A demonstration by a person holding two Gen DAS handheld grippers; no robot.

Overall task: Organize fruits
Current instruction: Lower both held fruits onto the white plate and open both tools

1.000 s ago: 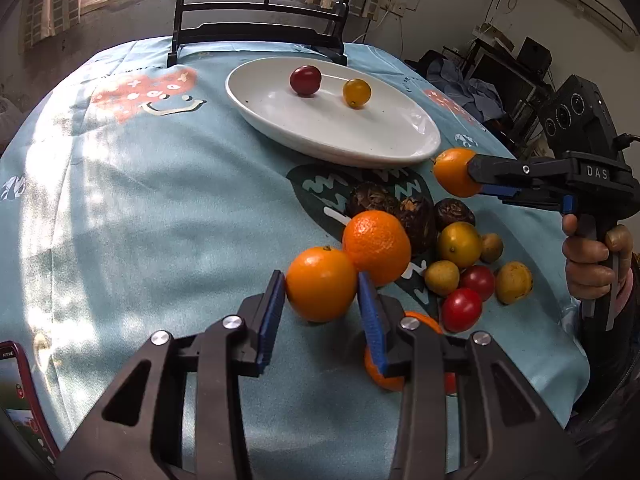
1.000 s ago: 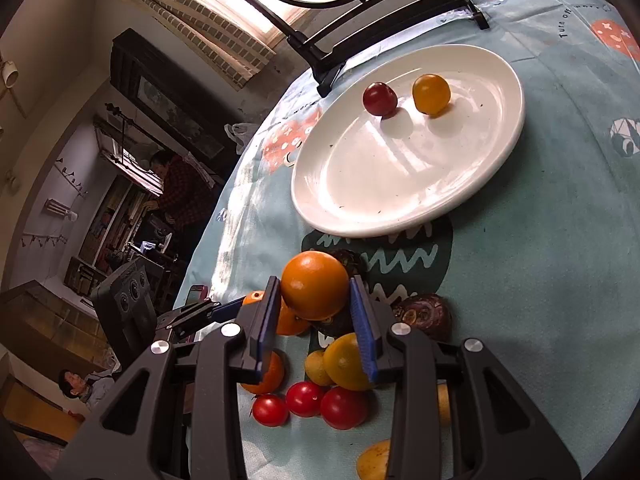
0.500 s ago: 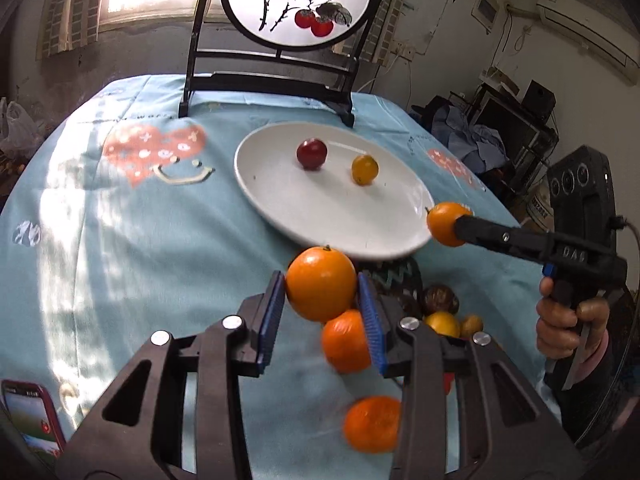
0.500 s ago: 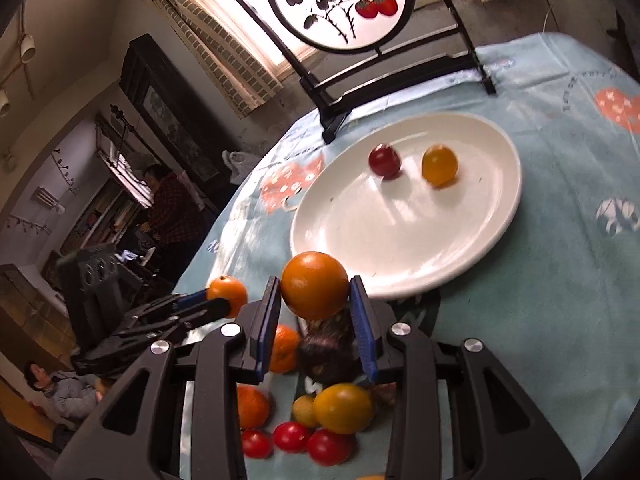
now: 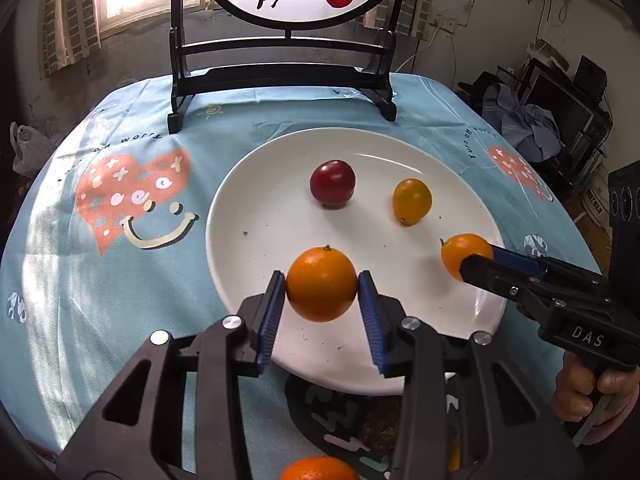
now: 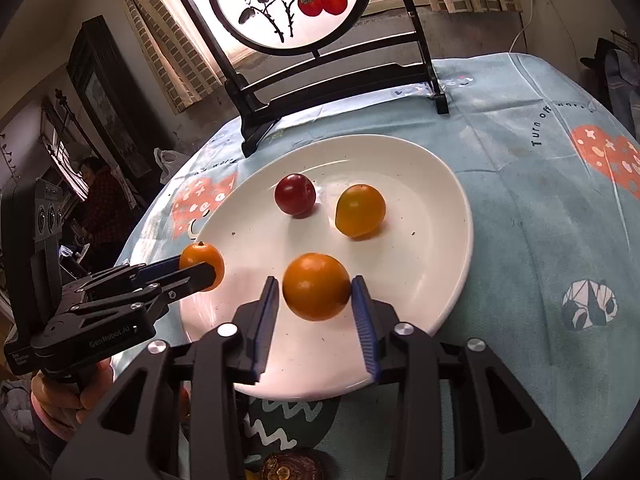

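Orange fills both views: a round, glossy orange fruit [image 5: 321, 288] sits between the blue ribbed pads of my left gripper [image 5: 322, 280], over the near part of the white oval ceramic plate [image 5: 240, 216]. Those jaws have just been opening. The pads sit right at its sides, and I cannot tell whether they press.

Over to the right gripper [image 6: 314, 284]. Its jaws have just been opening too, released, with a gap beside the slightly smaller orange fruit [image 6: 316, 286] between them, over the plate's near right.

Whether either fruit touches the plate, I can't make out. Farther in lie a dark red round fruit [image 5: 332, 183] and a yellow-orange oval fruit [image 5: 412, 201].

Cut off at the near edge are another orange fruit [image 5: 320, 470] and a dark wrinkled fruit [image 6: 288, 468].

For writing, I read "DAS" on the right gripper, "GenRobot.AI" on the left, and "Turn off" on the pale blue printed tablecloth [image 5: 120, 280].
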